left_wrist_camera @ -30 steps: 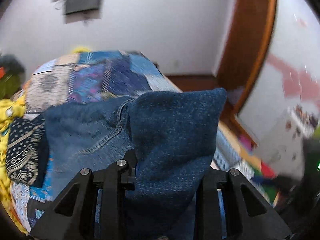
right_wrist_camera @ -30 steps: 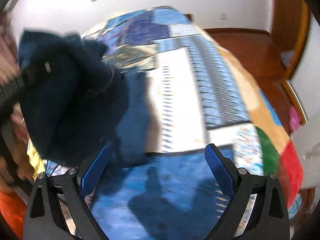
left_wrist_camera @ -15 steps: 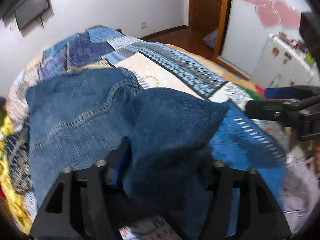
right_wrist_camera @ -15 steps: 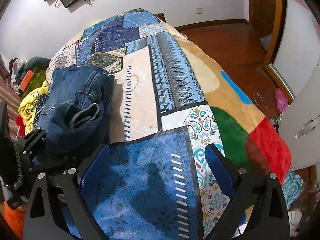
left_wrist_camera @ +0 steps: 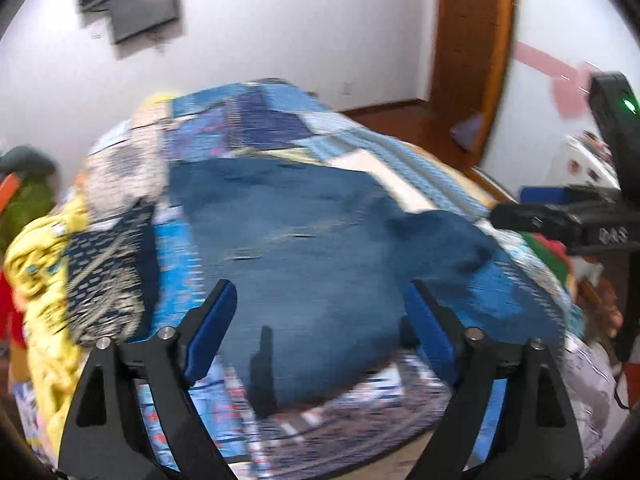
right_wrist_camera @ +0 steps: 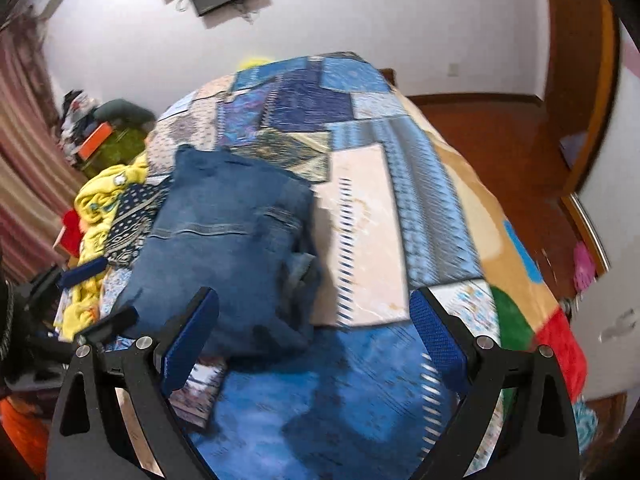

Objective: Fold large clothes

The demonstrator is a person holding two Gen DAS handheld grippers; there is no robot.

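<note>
Both grippers empty right now: left gripper (left_wrist_camera: 316, 320) jaws spread wide, nothing between the blue pads; right gripper (right_wrist_camera: 314, 330) same, wide and holding nothing. Jeans (right_wrist_camera: 228, 248) lie folded in a thick bundle on the patchwork bedspread (right_wrist_camera: 400, 184), toward the left side of the bed, just beside the yellow garment (right_wrist_camera: 98, 200) and the dark patterned cloth (right_wrist_camera: 132, 220) piled at that edge. From the left wrist view the denim (left_wrist_camera: 312, 248) sits dead ahead and close, filling the space beyond the fingertips; the view is motion-blurred so I can't read seams there. From the right wrist view the bundle is ahead and off to the left, its near end close to the left finger (right_wrist_camera: 188, 344), long axis running away from me toward the far wall, slightly tilted left. Right edge looks lumpy, a loose flap (right_wrist_camera: 302, 268) bunched there, and it's the side nearer my right gripper. My read: left gripper is squarely over the bundle, right is offset over bare bedspread. If another fold or a tidy-up is due, I'd take the near end with left and pinch the loose right edge with right. Fold looks mostly done, judging from thickness.
</note>
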